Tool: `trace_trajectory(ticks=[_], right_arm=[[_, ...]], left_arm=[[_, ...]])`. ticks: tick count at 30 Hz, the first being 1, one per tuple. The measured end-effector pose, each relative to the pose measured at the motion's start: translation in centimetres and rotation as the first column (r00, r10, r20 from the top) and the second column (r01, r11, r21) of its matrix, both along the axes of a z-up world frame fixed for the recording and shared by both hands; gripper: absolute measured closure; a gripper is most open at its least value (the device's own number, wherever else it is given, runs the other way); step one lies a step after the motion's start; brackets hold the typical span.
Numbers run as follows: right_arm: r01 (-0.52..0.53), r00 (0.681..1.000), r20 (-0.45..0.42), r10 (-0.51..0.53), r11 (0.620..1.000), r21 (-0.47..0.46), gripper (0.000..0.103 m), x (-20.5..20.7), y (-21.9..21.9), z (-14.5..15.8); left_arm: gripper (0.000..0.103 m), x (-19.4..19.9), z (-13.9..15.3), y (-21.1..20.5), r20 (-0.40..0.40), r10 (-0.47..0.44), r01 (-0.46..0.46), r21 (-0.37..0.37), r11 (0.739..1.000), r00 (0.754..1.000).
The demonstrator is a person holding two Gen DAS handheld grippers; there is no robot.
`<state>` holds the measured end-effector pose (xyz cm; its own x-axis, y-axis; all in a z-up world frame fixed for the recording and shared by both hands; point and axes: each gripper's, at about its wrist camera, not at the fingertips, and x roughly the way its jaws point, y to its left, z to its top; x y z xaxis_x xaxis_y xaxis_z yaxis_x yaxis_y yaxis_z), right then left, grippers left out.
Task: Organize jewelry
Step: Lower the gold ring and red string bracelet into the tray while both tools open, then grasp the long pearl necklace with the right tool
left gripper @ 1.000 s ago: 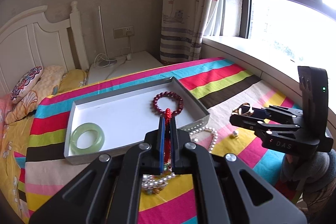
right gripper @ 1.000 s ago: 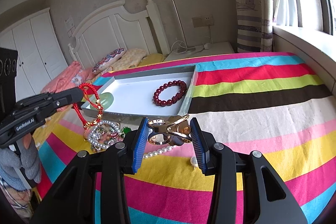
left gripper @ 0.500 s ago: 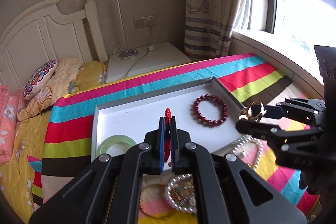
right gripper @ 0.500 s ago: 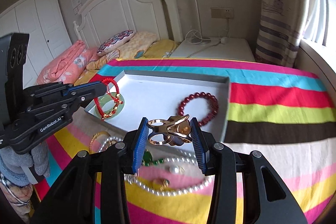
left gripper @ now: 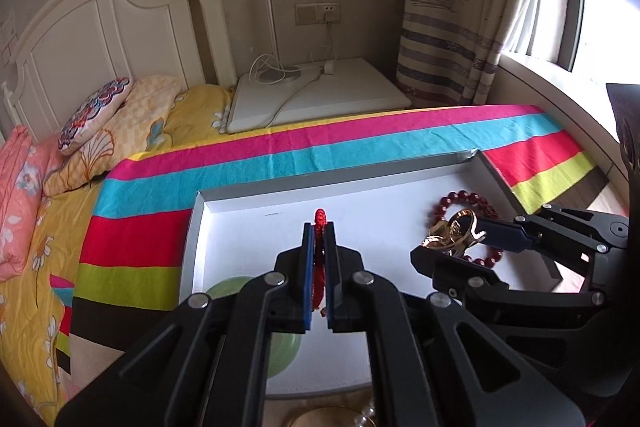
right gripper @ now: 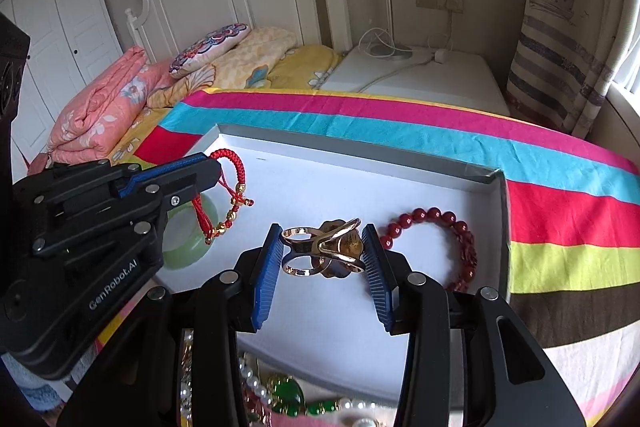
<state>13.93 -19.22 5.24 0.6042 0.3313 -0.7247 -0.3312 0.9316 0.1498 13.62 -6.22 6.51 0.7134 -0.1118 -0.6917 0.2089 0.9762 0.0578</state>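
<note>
Jewelry is split between a shallow white tray [right gripper: 490,183] on the striped bedspread [right gripper: 560,211] and a loose heap just off the tray's near edge. The tray's low grey walls stand on all sides that show; most of its white floor is bare, with free room in the middle and toward the far wall. Two pieces lie in it: one pale green bangle [right gripper: 188,247] at the near left and one dark red bead bracelet [right gripper: 448,227] close against the right wall. The heap [right gripper: 288,395] shows pearls and green stones, partly hidden by the grippers, so I cannot count it.

Both grippers point down at a slant over the tray, side by side. The left gripper [left gripper: 319,259] has its jaws pinched almost together on one red cord bracelet [right gripper: 228,195], which dangles above the bangle. The right gripper [right gripper: 322,255] has its jaws partly apart, clamped on one gold openwork ornament [right gripper: 320,247], hanging above the floor just left of the bead bracelet.
</note>
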Motion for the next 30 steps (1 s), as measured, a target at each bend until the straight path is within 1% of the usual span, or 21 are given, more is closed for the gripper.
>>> trace_trajectory(ticks=[3, 8, 11, 13, 14, 15, 16, 17, 20, 23, 24, 27, 30], right_arm=[[0.001, 1.0, -0.011, -0.001, 1.0, -0.024, 0.062, 0.9, 0.8, -0.4], [0.014, 1.0, -0.019, -0.015, 0.999, -0.051, 0.062, 1.9, 1.3, -1.0], [0.031, 0.999, -0.021, -0.032, 0.999, -0.044, 0.06, 2.2, 1.1, -1.1], [0.04, 0.999, -0.019, -0.041, 0.999, -0.037, 0.059, 2.1, 0.6, -0.9], [0.042, 0.999, -0.015, -0.043, 0.999, -0.027, 0.057, 1.9, 0.3, -0.7], [0.045, 0.999, -0.01, -0.045, 0.999, -0.018, 0.051, 1.7, -0.1, -0.5], [0.048, 0.999, -0.005, -0.048, 0.999, -0.011, 0.044, 1.5, -0.5, -0.3], [0.048, 0.999, 0.006, -0.048, 0.999, -0.003, 0.042, 1.2, -1.0, 0.0], [0.038, 0.999, 0.027, -0.038, 0.999, 0.017, 0.041, 0.1, -2.2, 0.9], [0.029, 0.998, 0.056, -0.032, 0.998, 0.047, 0.041, -1.8, -3.8, 1.7], [0.026, 0.997, 0.069, -0.03, 0.998, 0.058, 0.041, -2.6, -4.4, 1.9], [0.013, 0.995, 0.101, -0.023, 0.996, 0.093, 0.041, -5.3, -6.2, 2.2], [0.003, 0.993, 0.116, -0.014, 0.996, 0.088, 0.041, -7.9, -7.3, 1.8]], left_arm=[[0.099, 0.7, -0.7, 0.3, -0.012, 0.023, -0.023, -0.004, 1.0, 1.0], [0.097, 0.8, -0.9, 0.7, -0.006, 0.042, -0.042, -0.014, 0.999, 0.999], [0.077, 0.6, -0.6, 1.1, 0.009, 0.07, -0.07, -0.013, 0.997, 0.997], [0.051, 0.3, -0.2, 1.8, 0.032, 0.097, -0.097, -0.027, 0.995, 0.995], [0.045, 0.1, 0.2, 2.4, 0.046, 0.111, -0.109, -0.039, 0.993, 0.993], [0.033, -0.2, 0.5, 2.8, 0.056, 0.124, -0.121, -0.05, 0.991, 0.991], [0.028, -0.5, 1.0, 3.3, 0.068, 0.135, -0.131, -0.065, 0.989, 0.989], [0.027, -0.9, 1.3, 3.8, 0.077, 0.141, -0.135, -0.076, 0.988, 0.987], [0.021, -2.2, 2.1, 4.8, 0.086, 0.142, -0.135, -0.089, 0.987, 0.986], [0.014, -4.6, 2.6, 6.1, 0.105, 0.15, -0.14, -0.098, 0.985, 0.983], [0.012, -5.7, 2.6, 6.9, 0.108, 0.157, -0.145, -0.113, 0.983, 0.982], [0.009, -8.4, 2.1, 8.9, 0.094, 0.18, -0.163, -0.167, 0.972, 0.979], [0.008, -10.6, 0.8, 10.8, 0.054, 0.199, -0.183, -0.216, 0.959, 0.979]])
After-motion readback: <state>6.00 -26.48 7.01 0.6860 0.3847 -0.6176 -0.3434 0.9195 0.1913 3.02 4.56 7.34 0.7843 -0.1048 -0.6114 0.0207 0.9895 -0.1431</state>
